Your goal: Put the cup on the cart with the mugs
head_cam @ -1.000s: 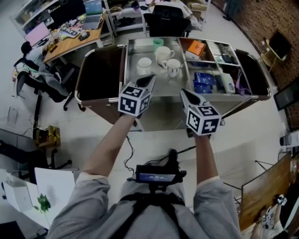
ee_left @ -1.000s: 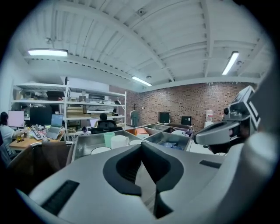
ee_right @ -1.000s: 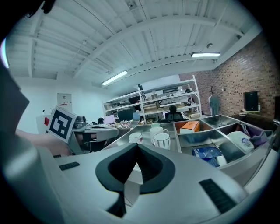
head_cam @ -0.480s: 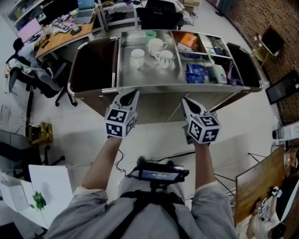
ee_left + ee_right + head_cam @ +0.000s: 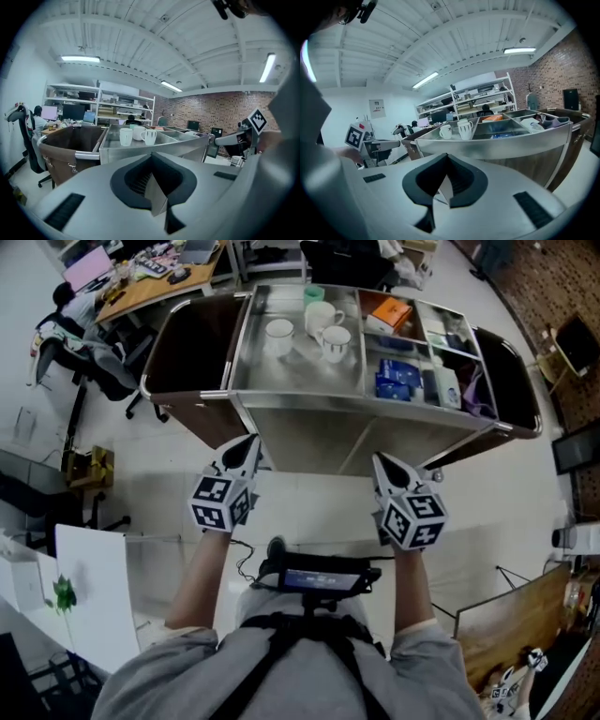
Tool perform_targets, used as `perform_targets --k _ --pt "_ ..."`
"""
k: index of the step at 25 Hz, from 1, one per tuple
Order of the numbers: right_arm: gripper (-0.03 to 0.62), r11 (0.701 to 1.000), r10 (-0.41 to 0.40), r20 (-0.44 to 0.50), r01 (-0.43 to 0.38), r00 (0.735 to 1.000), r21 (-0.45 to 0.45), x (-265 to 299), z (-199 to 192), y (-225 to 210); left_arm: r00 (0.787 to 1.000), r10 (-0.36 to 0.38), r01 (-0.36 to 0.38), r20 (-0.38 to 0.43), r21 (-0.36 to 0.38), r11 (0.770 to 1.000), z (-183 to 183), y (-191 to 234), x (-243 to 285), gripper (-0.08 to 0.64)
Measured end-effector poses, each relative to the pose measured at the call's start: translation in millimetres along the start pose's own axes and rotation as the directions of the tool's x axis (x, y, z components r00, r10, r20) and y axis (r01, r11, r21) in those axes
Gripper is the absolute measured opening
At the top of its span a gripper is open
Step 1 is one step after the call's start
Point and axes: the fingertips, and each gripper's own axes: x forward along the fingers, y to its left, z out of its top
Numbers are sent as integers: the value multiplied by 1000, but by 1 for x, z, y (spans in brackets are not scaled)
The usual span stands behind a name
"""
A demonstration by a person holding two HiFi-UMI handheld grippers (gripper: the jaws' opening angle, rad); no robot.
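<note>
The plain white, handleless cup [image 5: 278,336] stands upright on the steel cart [image 5: 300,385] at upper centre, just left of two white mugs [image 5: 321,315]. Below the cart, the left gripper [image 5: 250,443] and right gripper [image 5: 381,462] are both closed and empty.

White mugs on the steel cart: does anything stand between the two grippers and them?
Only the near wall of the silver steel cart itself. The tray floor in front of the white mugs is bare. The left gripper and right gripper hang short of the cart, both shut and empty.
</note>
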Motion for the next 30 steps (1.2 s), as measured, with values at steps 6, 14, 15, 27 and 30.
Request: perform_targets --k 6,14,15,27,30 --pt "5 1000 19 -25 -19 999 6 -6 -21 -6 998 53 -53 -19 -10 999 -16 -7 -20 0" --pt "5 1000 16 -28 -16 999 3 -22 -34 -4 997 79 -79 -12 -18 997 -24 -10 -45 0" --pt "5 1000 17 -27 -16 1000 5 -24 -35 -4 997 79 -79 -8 -20 997 -25 -12 -47 0" --pt "5 999 36 -18 -36 999 19 -45 -45 -5 996 93 -93 -13 -45 995 -40 -32 -71 0" --pt "5 999 45 -20 -45 999 15 -49 -45 -2 995 99 -99 -14 -49 994 -41 -35 -77 0"
